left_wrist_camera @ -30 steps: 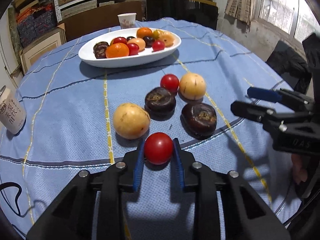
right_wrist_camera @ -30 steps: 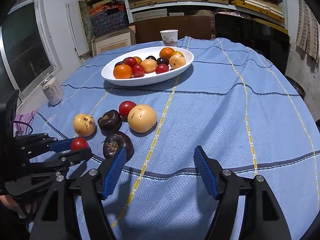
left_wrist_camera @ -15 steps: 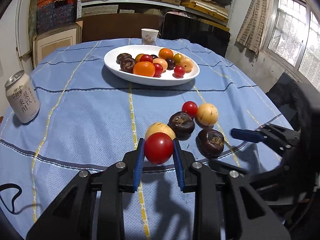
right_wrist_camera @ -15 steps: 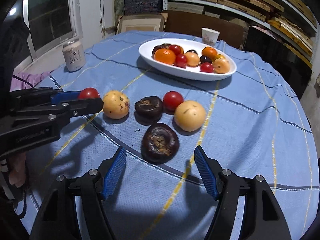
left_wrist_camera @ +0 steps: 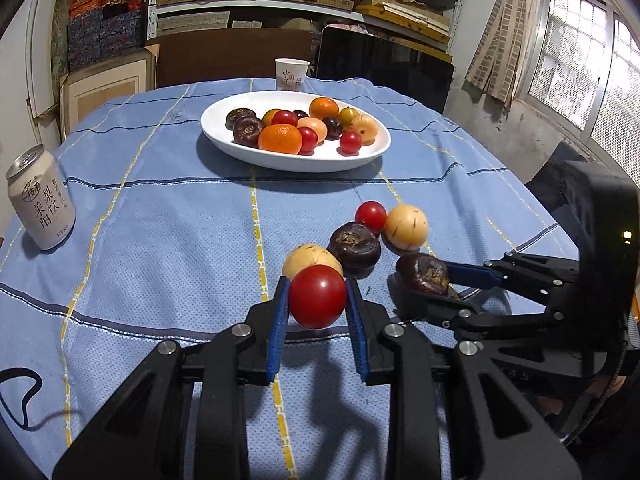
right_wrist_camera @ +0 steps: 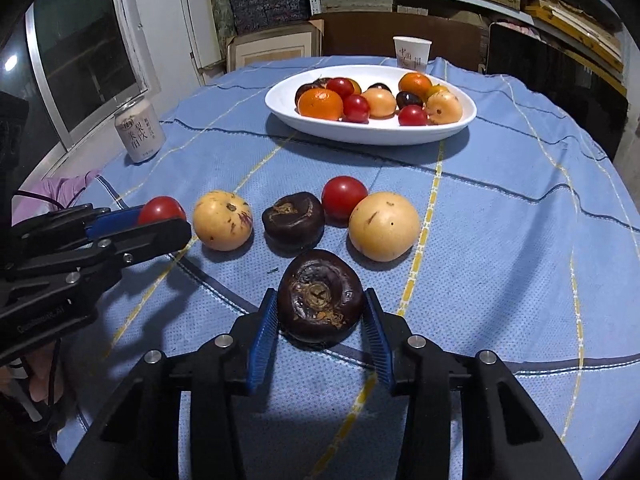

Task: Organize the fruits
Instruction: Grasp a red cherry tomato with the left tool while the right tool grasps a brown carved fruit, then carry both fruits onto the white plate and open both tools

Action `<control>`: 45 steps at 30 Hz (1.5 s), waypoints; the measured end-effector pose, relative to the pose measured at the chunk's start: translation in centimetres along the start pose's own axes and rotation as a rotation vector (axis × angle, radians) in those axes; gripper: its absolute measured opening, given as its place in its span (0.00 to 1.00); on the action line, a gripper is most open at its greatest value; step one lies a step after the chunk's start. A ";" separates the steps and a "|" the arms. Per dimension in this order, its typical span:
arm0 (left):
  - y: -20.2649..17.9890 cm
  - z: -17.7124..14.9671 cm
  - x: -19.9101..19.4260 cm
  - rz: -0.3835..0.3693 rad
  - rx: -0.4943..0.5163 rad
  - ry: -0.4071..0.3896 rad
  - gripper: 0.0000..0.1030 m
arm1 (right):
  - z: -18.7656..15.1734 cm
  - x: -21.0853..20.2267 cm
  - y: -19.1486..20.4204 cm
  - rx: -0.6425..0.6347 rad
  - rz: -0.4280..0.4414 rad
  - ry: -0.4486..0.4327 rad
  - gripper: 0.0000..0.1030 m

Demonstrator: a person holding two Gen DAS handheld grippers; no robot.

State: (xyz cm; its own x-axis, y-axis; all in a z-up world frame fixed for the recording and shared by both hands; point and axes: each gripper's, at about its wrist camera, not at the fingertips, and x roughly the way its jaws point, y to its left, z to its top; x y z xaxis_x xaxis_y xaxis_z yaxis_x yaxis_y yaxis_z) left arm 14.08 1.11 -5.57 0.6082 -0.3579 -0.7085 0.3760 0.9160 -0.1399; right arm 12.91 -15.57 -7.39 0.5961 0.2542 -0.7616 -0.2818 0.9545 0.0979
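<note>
Blue pads of the left gripper point(left_wrist_camera: 317, 300) clamped a red tomato point(left_wrist_camera: 317, 296) at the lower centre of the left wrist view, holding it clear of the counter point(left_wrist_camera: 168, 240). At the lower centre of the right wrist view the right gripper point(right_wrist_camera: 319, 320) had a dark purple fruit point(right_wrist_camera: 320, 294) between its jaws, which were closing; the pads stood right at the fruit's sides, and it sat on the blue checked cloth. Just beyond it, across the middle of that view, lay a row of loose fruit: a speckled yellow fruit point(right_wrist_camera: 222, 220), a second dark fruit point(right_wrist_camera: 293, 218), another red tomato point(right_wrist_camera: 344, 198) and a larger yellow fruit point(right_wrist_camera: 384, 226), the last three touching or nearly so. A white oval dish point(right_wrist_camera: 372, 130) in the upper centre of the frame held oranges, tomatoes, yellow and dark fruit. A drink can point(right_wrist_camera: 139, 132) stood at upper left, and a paper cup point(right_wrist_camera: 412, 53) behind the dish.
</note>
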 end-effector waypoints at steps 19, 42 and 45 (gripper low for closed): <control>-0.1 -0.3 -0.1 0.015 0.002 0.003 0.26 | -0.9 -3.1 -1.0 0.025 -0.016 -0.078 0.42; -0.6 10.1 -0.1 0.034 0.055 -0.016 0.26 | 7.1 -7.7 -6.8 -0.016 -0.064 -0.194 0.42; -0.3 13.2 2.1 0.052 0.057 -0.021 0.26 | 9.7 -6.2 -6.8 -0.025 -0.043 -0.192 0.42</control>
State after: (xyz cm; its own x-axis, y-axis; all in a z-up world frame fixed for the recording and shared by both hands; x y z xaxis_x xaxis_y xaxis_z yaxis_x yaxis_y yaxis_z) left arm 24.44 -2.27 2.08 0.6421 -0.3145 -0.6991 0.3826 0.9218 -0.0633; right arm 18.39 -22.09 2.85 0.7399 0.2404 -0.6283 -0.2699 0.9616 0.0500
